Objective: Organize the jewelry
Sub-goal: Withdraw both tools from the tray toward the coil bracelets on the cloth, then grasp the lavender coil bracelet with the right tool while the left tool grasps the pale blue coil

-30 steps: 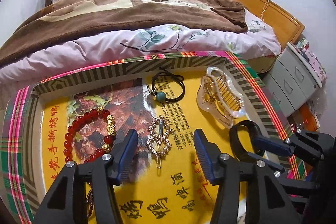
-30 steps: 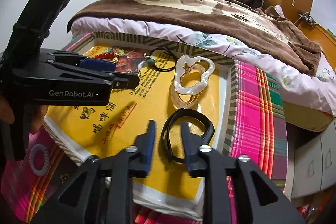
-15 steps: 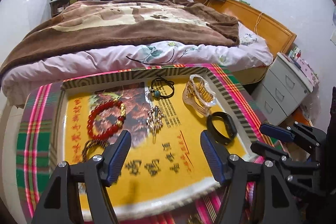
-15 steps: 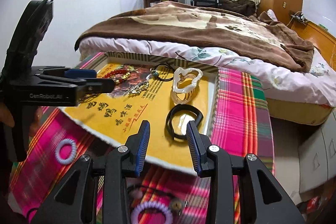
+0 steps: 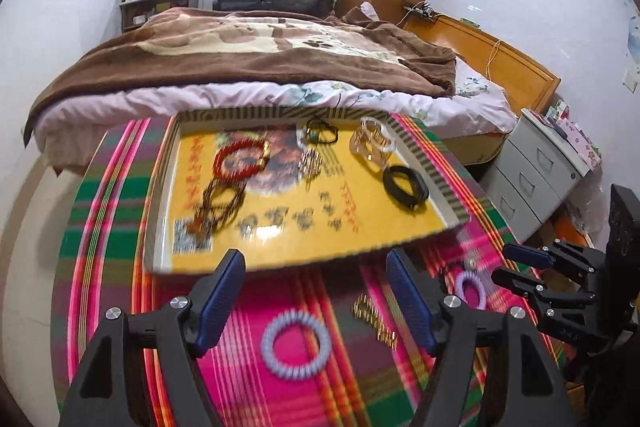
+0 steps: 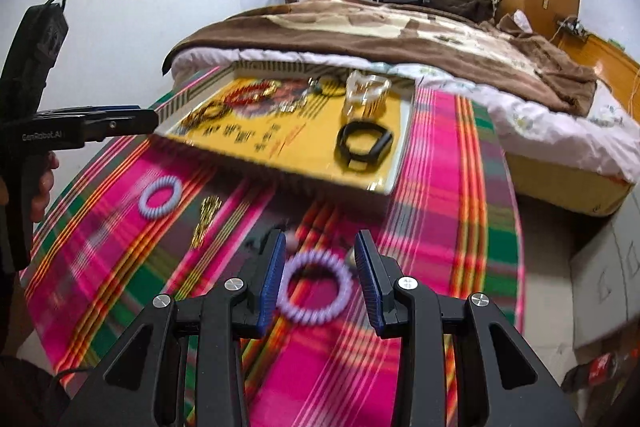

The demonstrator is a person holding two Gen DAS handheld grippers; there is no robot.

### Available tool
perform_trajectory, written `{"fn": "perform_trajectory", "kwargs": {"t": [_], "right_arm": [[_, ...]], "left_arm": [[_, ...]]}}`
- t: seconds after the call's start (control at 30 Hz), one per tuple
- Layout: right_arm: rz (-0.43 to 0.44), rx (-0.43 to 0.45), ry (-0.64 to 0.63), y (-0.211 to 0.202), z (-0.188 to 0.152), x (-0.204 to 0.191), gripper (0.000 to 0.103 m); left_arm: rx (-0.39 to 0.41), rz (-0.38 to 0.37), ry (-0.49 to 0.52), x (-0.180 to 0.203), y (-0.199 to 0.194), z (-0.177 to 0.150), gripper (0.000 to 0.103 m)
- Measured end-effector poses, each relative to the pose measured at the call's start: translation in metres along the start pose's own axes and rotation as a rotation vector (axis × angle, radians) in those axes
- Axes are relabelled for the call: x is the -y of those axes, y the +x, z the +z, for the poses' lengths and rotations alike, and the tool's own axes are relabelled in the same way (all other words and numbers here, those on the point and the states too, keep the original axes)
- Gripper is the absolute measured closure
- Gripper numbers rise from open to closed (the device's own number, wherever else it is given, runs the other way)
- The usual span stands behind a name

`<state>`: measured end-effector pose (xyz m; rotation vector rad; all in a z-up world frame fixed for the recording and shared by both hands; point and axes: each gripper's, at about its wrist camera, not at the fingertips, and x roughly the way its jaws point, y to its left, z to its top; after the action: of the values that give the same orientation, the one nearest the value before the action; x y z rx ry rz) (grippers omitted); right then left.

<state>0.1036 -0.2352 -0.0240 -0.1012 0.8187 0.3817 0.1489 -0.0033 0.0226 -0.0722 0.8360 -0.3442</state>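
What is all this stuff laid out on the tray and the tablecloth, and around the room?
Tray: one, yellow floor with striped rim, on the tablecloth by the bed.
Bead bracelet: one, red, in the tray.
Dark bead string: one, brown, in the tray, blurred.
Cord with bead: one, black, far end of the tray.
Hair claw: one, clear, in the tray.
Black band: one, near tray corner.
Coil hair ties: two, lilac, on the tablecloth.
Gold clip: one, on the tablecloth.
Tablecloth: one, pink and green plaid.
Bed: one, brown blanket.
Drawer cabinet: one, grey.
Left gripper: black and blue, opening, empty.
Right gripper: open, around a lilac tie.
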Motion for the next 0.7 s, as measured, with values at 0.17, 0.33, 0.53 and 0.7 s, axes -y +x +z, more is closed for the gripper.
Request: {"fn": "perform_trajectory", "kwargs": {"t": [0.17, 0.33, 0.53, 0.7], "right_arm": [[0.024, -0.043, -0.014, 0.008, -0.019, -0.013, 0.066], [0.031, -0.066, -0.034, 0.016, -0.023, -0.024, 0.066], [0.000, -0.095, -0.035, 0.026, -0.026, -0.027, 0.066], [-0.021, -0.090, -0.037, 0.026, -0.028, -0.029, 0.073]], "left_arm": [[-0.002, 0.009, -0.032, -0.008, -0.008, -0.022, 0.030], [-0.009, 0.022, -0.066, -0.017, -0.014, -0.039, 0.030], [-0.010, 0.036, -0.106, -0.029, -0.021, -0.050, 0.030], [-0.020, 0.043, -0.122, -0.034, -0.020, -0.057, 0.030]]}}
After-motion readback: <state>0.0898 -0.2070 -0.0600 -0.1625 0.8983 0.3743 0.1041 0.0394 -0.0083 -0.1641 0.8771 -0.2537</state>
